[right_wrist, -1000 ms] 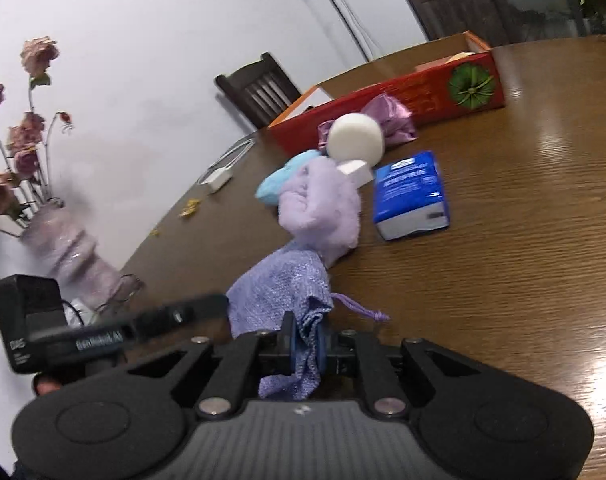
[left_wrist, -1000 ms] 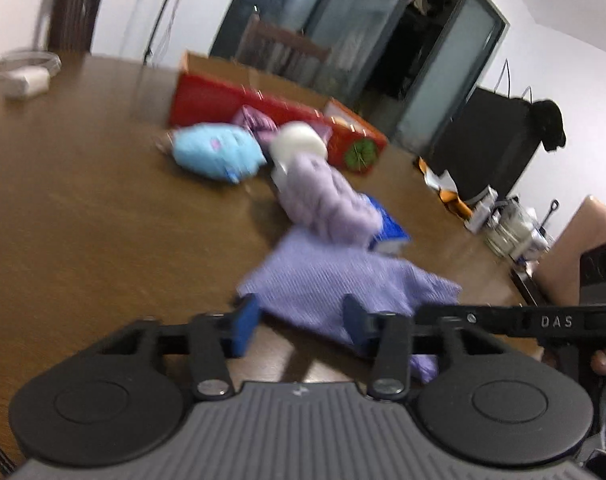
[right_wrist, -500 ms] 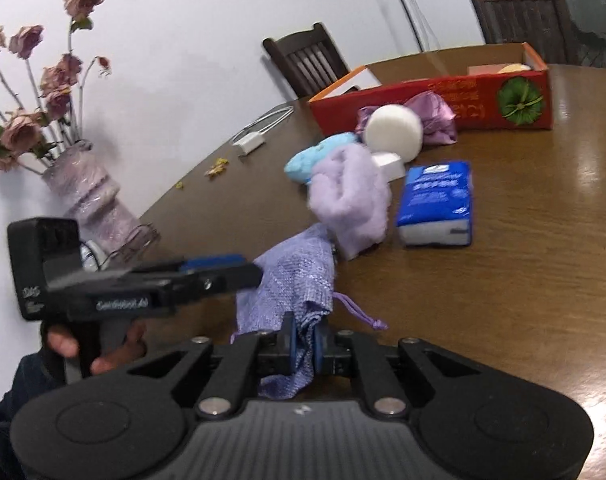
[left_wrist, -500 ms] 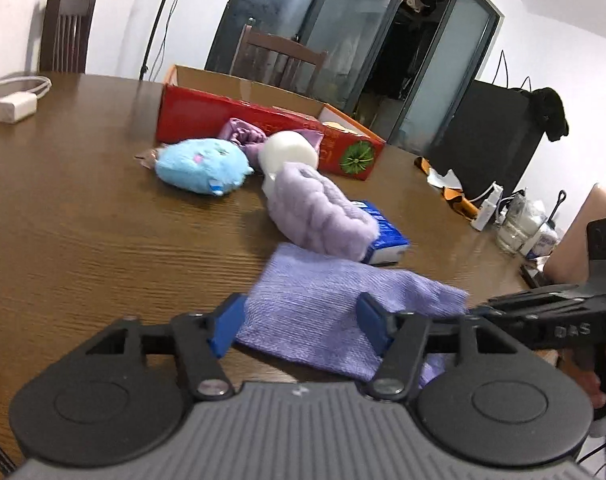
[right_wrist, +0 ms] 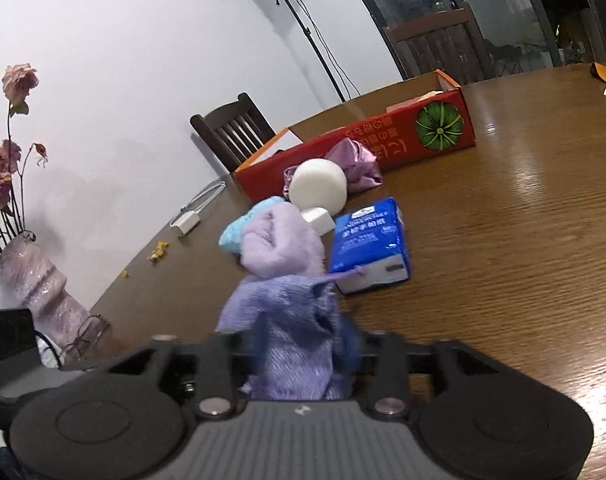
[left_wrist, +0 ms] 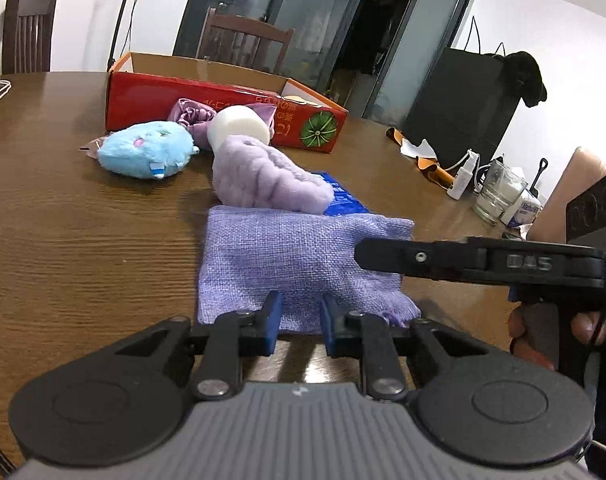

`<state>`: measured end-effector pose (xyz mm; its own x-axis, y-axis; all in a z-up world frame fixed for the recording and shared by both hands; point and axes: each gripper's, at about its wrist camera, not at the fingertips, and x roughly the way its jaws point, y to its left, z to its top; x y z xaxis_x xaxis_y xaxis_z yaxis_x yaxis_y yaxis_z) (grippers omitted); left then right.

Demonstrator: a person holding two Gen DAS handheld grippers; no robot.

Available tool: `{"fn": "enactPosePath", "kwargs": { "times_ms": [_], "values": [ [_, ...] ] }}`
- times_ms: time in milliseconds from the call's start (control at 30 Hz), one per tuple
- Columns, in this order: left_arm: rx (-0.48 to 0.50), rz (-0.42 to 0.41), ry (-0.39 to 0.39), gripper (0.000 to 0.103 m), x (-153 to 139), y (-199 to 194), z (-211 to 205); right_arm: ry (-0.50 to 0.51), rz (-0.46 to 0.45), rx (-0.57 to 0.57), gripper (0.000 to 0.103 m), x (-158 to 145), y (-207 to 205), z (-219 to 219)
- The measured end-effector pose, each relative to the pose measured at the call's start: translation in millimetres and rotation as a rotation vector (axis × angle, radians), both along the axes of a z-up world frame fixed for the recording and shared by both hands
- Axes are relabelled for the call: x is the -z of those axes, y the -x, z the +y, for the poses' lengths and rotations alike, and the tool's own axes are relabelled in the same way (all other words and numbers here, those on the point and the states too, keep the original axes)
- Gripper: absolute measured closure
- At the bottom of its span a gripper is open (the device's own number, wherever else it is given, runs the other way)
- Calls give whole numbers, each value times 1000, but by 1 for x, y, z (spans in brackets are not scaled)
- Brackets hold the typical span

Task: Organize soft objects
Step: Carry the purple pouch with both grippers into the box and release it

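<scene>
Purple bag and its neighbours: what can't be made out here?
- Right wrist view: whether the right gripper grips the purple bag; motion blur.
- Left wrist view: blue tissue pack, mostly behind the fuzzy lilac bundle.
- Right wrist view: blue plush, mostly behind that bundle.
- Left wrist view: red box interior, behind its near wall.

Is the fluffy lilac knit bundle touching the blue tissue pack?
Touching. In the left wrist view the fluffy lilac knit bundle drapes over the near corner of the blue tissue pack, with no table visible between them.
</scene>
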<state>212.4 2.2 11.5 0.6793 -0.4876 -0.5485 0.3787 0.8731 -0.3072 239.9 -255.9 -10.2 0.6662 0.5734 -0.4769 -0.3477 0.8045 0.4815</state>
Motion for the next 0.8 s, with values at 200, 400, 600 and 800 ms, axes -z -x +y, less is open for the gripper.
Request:
{"fn": "enactPosePath", "kwargs": {
  "times_ms": [200,400,600,800],
  "values": [
    [-2,-13,-22,80,-1,1,-5,-33,0,11,52,2,-5,2],
    [-117,-174,33,24,-17,11,23,5,-14,-24,96,-1,-7,2],
    [-56,-54,192,13,-12,-9,42,-179,-57,-213,96,-13,-5,-22],
    [50,-20,478,8,-8,-24,52,-214,-145,-363,96,-47,1,-22]
  ]
}}
